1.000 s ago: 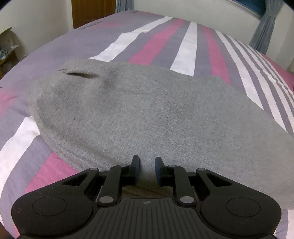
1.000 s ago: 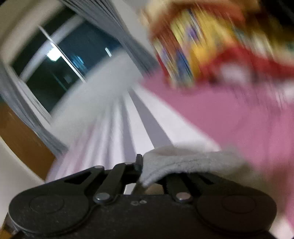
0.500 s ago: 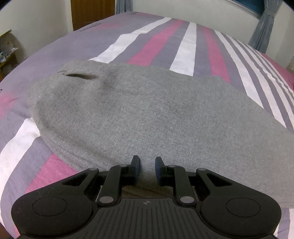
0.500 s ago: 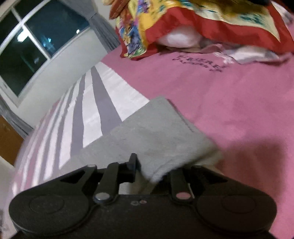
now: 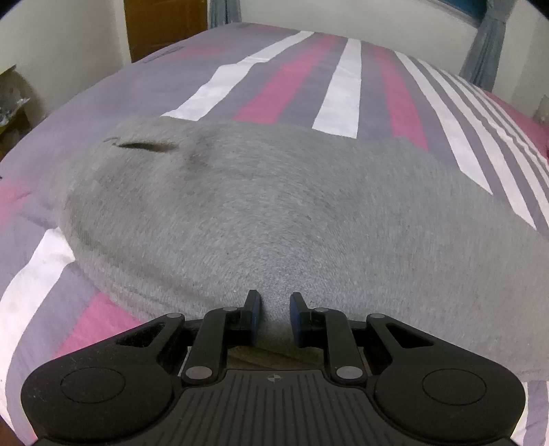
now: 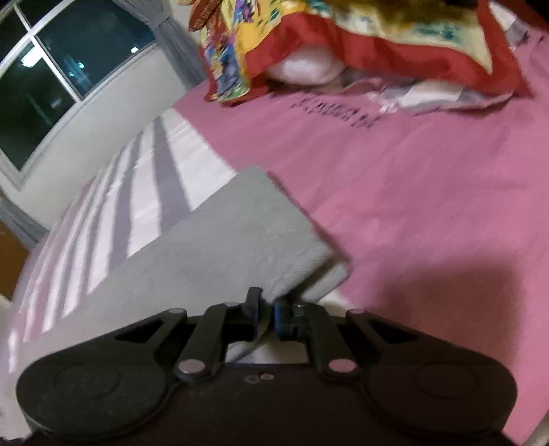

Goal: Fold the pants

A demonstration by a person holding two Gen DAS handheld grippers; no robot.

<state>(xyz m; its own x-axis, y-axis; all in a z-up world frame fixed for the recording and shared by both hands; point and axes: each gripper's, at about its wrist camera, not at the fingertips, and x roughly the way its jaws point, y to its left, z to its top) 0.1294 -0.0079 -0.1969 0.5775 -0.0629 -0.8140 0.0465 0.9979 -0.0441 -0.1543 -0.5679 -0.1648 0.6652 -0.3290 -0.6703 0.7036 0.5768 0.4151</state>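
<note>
Grey pants (image 5: 274, 212) lie spread across the striped bed, a dark slit pocket at their far left. My left gripper (image 5: 274, 310) sits at their near edge, its pads pinching a fold of the grey cloth. In the right wrist view, a folded leg end of the pants (image 6: 240, 233) lies on the sheet, its top layer lifted at the near corner. My right gripper (image 6: 269, 307) is at that corner, its jaws closing with the cloth edge between the tips and only a thin gap left.
The bed has a striped sheet (image 5: 336, 89) of purple, pink and white. A colourful red-edged quilt (image 6: 377, 41) is heaped at the head over the pink area (image 6: 429, 192). A window (image 6: 51, 75), curtains and a wooden door (image 5: 164, 24) border the room.
The right gripper has swung down from pointing at the window to the bed, bringing the grey leg end down flat onto the sheet. The left gripper and its hold look the same.
</note>
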